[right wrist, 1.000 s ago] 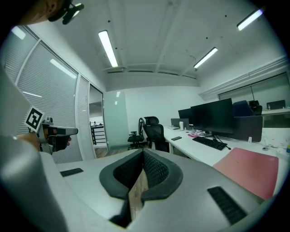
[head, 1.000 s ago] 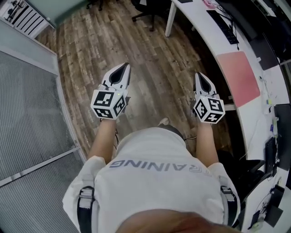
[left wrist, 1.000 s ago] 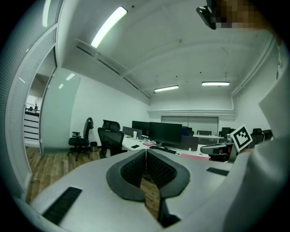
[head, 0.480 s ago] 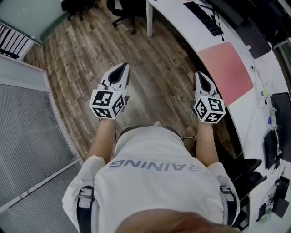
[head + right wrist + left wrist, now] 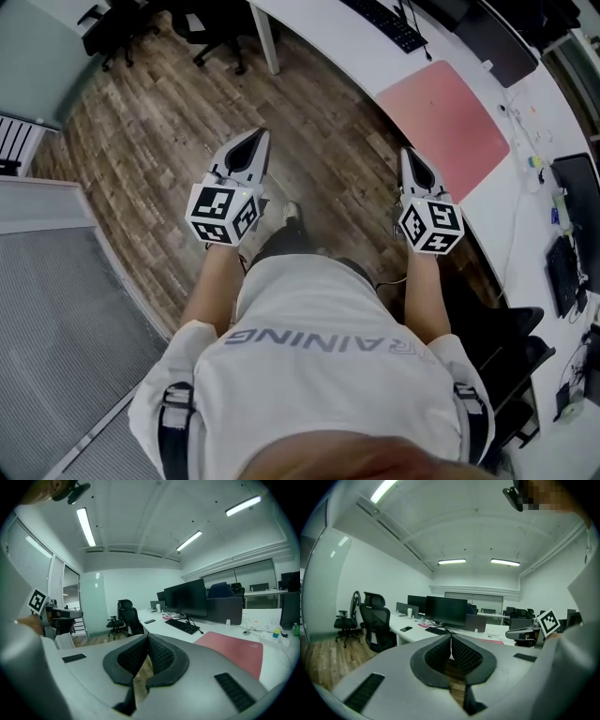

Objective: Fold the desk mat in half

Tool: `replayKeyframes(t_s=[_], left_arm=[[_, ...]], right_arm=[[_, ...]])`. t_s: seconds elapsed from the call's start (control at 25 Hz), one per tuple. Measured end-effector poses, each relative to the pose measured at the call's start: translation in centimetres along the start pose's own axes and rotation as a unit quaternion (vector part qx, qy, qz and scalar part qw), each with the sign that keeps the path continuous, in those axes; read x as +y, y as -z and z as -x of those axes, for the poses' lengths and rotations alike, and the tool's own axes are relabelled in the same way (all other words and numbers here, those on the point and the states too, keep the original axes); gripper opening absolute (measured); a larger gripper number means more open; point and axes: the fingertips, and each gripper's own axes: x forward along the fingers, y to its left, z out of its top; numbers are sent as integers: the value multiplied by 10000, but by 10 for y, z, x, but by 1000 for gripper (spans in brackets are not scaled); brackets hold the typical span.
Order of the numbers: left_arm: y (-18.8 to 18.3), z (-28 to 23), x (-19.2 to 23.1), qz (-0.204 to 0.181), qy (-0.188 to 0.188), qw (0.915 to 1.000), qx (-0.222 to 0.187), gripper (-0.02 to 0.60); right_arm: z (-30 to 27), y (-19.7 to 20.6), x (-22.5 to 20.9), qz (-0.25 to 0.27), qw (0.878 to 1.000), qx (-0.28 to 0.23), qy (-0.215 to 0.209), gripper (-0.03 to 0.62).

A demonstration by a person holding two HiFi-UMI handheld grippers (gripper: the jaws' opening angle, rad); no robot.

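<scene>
Left claw: I am holding my left claw (image 5: 253, 139) out over the wooden floor (image 5: 150, 131). Its jaws are pressing together at the tip with nothing between the ribbed pads (image 5: 436, 657).
Right claw: I am carrying my right claw (image 5: 411, 156) level with the left one, and its jaws are likewise closing on each other. It is gripping nothing and hanging just short of the worktop's edge.
Desk mat: the pink desk mat (image 5: 445, 127) is lying flat and unfolded on the white worktop (image 5: 352, 47), close to its near edge. It is sitting ahead and to the right of my right claw, apart from both claws.
Worktop: it is curving away to my right. It is carrying a black keyboard (image 5: 384, 21) beyond the mat and a dark monitor (image 5: 187, 597) behind that.
Chairs: black office chairs (image 5: 211, 28) are standing on the floor beside the worktop's far end.
</scene>
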Motion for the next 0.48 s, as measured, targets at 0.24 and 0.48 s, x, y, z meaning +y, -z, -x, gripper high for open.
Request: replayKeyframes(t_s=[0.24,0.48], left_arm=[[-11,-83,-4,-90,724,9973,48,31],[-36,-168,1,-185,1373,9902,205,31]], right_arm=[[-16,-16,-52,-111,9975,-112,688,23],[-44,-43,-95,-197,9904,-186,1357,23]])
